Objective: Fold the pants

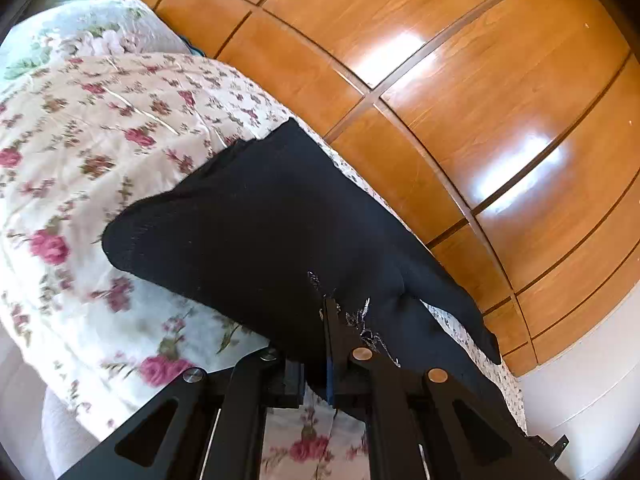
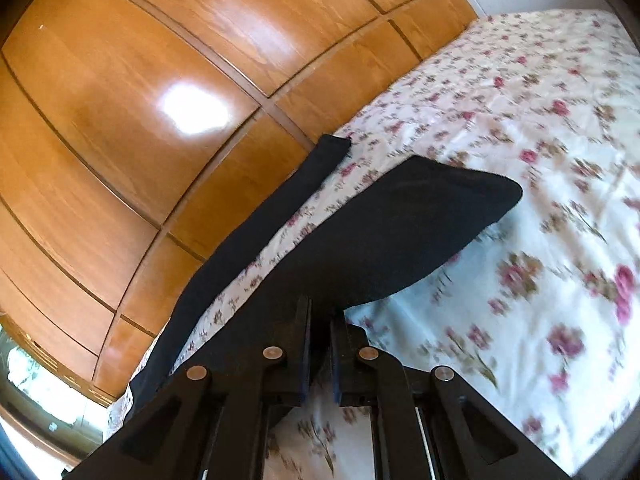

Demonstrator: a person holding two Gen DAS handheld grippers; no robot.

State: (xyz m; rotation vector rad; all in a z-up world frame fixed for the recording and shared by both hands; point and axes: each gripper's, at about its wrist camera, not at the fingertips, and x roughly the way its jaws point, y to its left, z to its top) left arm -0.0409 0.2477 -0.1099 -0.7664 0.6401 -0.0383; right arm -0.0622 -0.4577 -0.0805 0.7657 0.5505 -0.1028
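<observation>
Two grippers clamp the black pants [image 1: 256,220] at once: the left gripper [image 1: 316,344] has its fingers pinched tight on a bunch of the dark cloth, and the right gripper [image 2: 320,344] bites on another part, with fabric wedged between its narrow-set fingers. The pants hang lifted above the floral bedspread [image 1: 80,140], their far end draped along the bedspread's edge nearest the glossy wooden wardrobe [image 2: 120,80], one leg [image 2: 240,232] trailing down that edge.
</observation>
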